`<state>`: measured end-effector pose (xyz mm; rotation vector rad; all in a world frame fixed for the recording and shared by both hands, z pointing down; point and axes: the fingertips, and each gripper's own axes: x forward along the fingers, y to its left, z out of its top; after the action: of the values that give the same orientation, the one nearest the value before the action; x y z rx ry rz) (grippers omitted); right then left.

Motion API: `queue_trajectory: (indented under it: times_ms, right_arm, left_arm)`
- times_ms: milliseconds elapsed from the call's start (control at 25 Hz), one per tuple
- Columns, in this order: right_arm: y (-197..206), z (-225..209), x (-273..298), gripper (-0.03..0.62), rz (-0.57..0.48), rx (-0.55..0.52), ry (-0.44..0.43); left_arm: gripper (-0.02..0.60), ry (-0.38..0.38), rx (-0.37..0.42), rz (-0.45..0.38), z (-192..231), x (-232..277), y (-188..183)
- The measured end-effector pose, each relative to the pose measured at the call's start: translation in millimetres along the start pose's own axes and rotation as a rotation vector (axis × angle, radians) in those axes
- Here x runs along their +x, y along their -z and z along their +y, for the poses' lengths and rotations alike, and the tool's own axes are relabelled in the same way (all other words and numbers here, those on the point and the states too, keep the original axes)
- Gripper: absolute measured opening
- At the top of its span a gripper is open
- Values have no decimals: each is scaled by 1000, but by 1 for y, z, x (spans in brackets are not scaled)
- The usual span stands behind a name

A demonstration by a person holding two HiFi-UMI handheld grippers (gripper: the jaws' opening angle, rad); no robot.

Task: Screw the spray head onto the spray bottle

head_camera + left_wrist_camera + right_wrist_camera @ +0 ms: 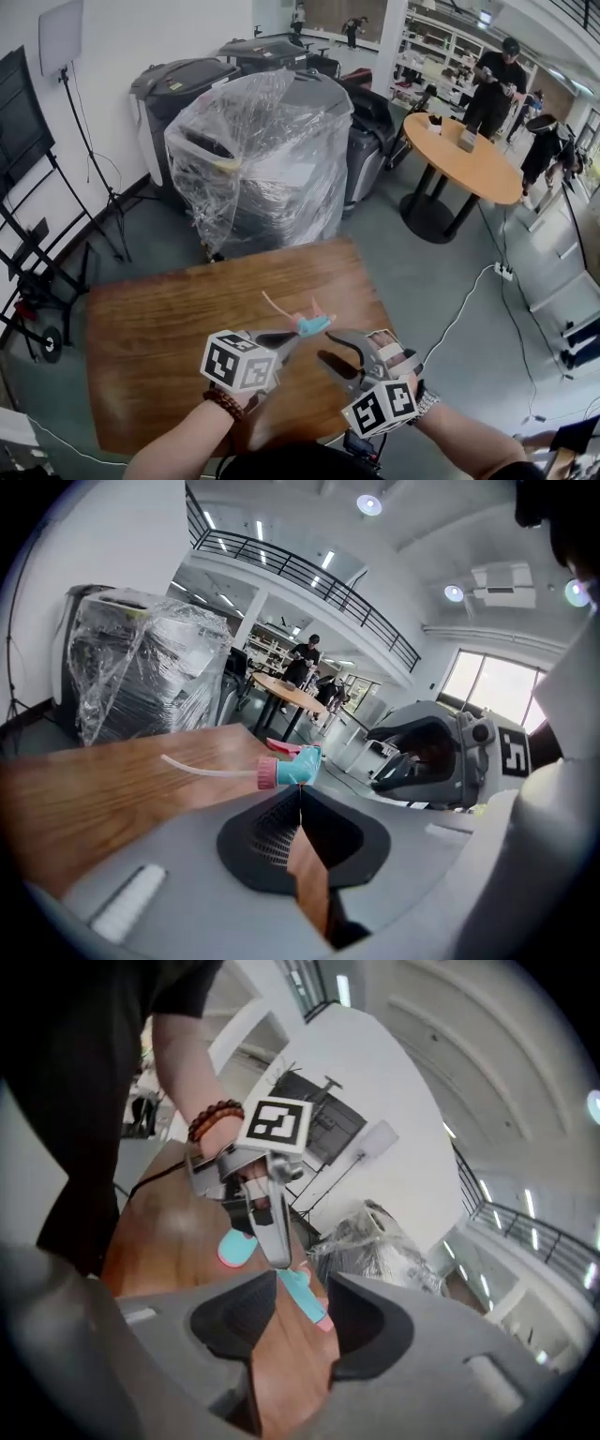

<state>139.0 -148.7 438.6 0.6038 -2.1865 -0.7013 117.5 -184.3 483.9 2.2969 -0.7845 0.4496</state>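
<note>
The spray head point(312, 325) is teal with a pink collar and a thin white tube. It hangs above the wooden table point(150, 328), with my left gripper point(298, 334) shut on it. In the left gripper view the shut tips point(298, 789) meet right under the spray head point(292, 767). My right gripper point(325, 345) stands open close beside it. In the right gripper view the spray head point(306, 1299) shows past the parted jaws point(302, 1284), untouched by the pads. A teal rounded thing point(234, 1248) lies behind the left gripper point(279, 1258); I cannot tell whether it is the bottle.
Beyond the table's far edge stands a plastic-wrapped machine point(253, 150) among grey printers. A round orange table point(469, 159) with people around it is at the back right. A light stand point(66, 42) is at the left wall, and a cable point(473, 300) runs over the floor.
</note>
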Motion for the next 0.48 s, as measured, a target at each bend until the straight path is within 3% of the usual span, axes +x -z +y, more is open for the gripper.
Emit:
queue_trajectory:
  times_ms: [80, 280, 480]
  right_arm:
    - [-10, 8, 7, 198, 23, -158, -5]
    - [-27, 20, 30, 206, 106, -497, -9]
    - [-35, 24, 45, 204, 178, -671, -29]
  left_arm:
    - [21, 44, -9, 8, -4, -12, -2]
    - [21, 144, -13, 30, -14, -39, -5]
    - [22, 218, -13, 42, -20, -56, -4]
